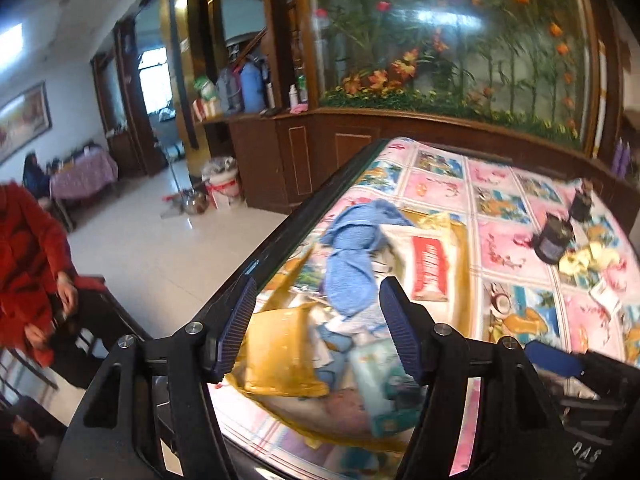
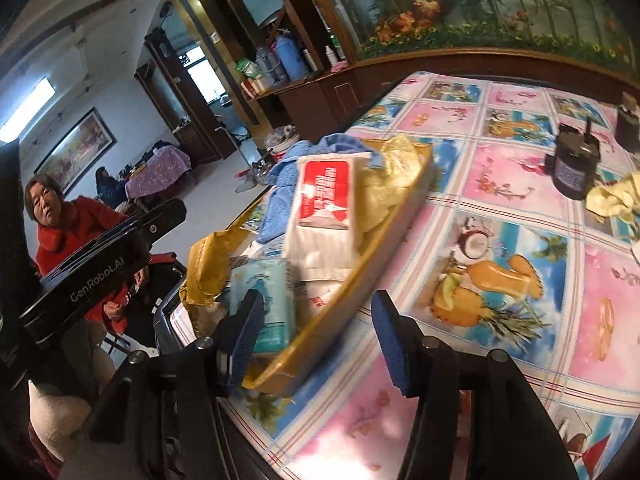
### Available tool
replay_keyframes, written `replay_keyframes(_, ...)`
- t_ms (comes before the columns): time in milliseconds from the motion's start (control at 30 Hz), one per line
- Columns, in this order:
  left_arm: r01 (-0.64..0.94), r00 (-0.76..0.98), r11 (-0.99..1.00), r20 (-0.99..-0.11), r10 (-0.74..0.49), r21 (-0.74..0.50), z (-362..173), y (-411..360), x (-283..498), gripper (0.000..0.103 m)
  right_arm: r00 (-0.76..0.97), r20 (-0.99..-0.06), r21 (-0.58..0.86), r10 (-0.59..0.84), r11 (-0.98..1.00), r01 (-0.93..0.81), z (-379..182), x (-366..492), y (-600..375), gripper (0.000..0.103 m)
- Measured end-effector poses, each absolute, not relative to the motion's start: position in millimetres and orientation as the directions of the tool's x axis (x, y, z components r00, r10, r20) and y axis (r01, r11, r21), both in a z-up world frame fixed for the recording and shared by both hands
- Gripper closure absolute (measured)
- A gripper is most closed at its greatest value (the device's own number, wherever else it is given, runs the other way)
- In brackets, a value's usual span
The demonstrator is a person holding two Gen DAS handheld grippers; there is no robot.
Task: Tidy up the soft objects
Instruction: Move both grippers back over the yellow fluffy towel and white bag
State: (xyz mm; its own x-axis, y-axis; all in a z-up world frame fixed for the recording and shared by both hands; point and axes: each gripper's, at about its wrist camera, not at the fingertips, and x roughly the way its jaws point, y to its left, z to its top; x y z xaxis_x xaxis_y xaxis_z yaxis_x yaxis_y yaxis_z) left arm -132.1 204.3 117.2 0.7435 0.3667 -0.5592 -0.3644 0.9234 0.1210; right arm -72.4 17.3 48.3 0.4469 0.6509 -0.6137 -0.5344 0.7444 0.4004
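A yellow tray (image 1: 280, 360) sits at the left edge of the table, piled with soft things. A blue towel (image 1: 352, 264) lies across it, beside a white tissue pack with a red label (image 1: 430, 268) and a teal tissue pack (image 1: 384, 384). My left gripper (image 1: 318, 320) hovers open over the tray's near end, holding nothing. In the right wrist view the tray's rim (image 2: 360, 276) runs between the fingers of my right gripper (image 2: 316, 336), which is open and not pressing on it. The white pack (image 2: 324, 208), teal pack (image 2: 264, 304), towel (image 2: 280, 196) and a crumpled yellow bag (image 2: 388, 184) show there too.
The table wears a bright patterned cloth (image 2: 500, 300). Two dark jars (image 2: 574, 168) and a crumpled yellow cloth (image 2: 616, 200) stand at the far right. A person in red (image 2: 72, 236) sits left of the table's dark edge (image 1: 256, 256). A wooden cabinet runs behind.
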Motion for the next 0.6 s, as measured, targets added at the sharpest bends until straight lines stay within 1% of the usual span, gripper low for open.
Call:
replay_keyframes(133, -0.281, 0.752, 0.941, -0.566, 0.338, 0.189, 113, 163, -124, 0.037, 0.492, -0.602, 0.461, 0.629, 0.777, -0.429, 39, -62, -30, 0.047)
replay_keyframes(333, -0.170, 0.741, 0.958, -0.610, 0.279, 0.231, 103, 117, -114, 0.037, 0.539, -0.597, 0.532, 0.594, 0.796, -0.288, 25, -54, -85, 0.047)
replay_keyframes(600, -0.087, 0.726, 0.963, -0.646, 0.238, 0.257, 92, 81, -107, 0.037, 0.555, -0.586, 0.557, 0.590, 0.791, -0.252, 20, -56, -111, 0.046)
